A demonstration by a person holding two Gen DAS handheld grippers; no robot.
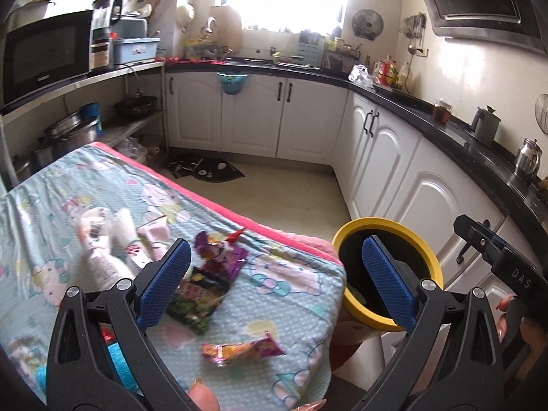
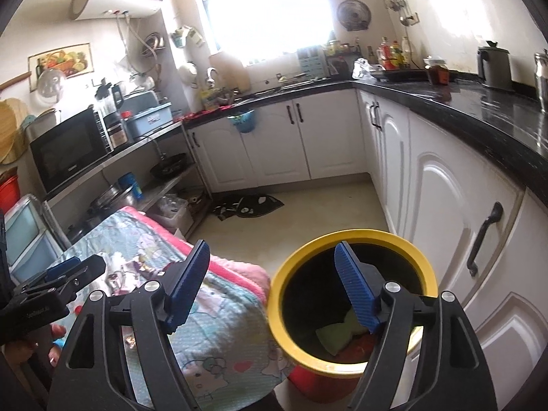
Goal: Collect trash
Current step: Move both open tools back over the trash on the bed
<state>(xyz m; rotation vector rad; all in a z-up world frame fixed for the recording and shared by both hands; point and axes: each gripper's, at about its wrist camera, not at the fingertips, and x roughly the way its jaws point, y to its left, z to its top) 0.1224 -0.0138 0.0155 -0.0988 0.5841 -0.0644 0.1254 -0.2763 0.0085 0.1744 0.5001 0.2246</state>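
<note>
Both grippers stood wide open and empty beside the bin.
Left view: left gripper (image 1: pixel 274 274) gaped over wrappers (image 1: pixel 212 274) near the cloth's (image 1: pixel 291 294) right edge. Right view: right gripper (image 2: pixel 272 284) gaped, empty, above the bin (image 2: pixel 284 308) beside that edge.

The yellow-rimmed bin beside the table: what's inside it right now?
In the yellow-rimmed bin, a pale green crumpled piece lies atop something red. The right claw, open and empty, covers part of the inside; the bottom is dark.
</note>
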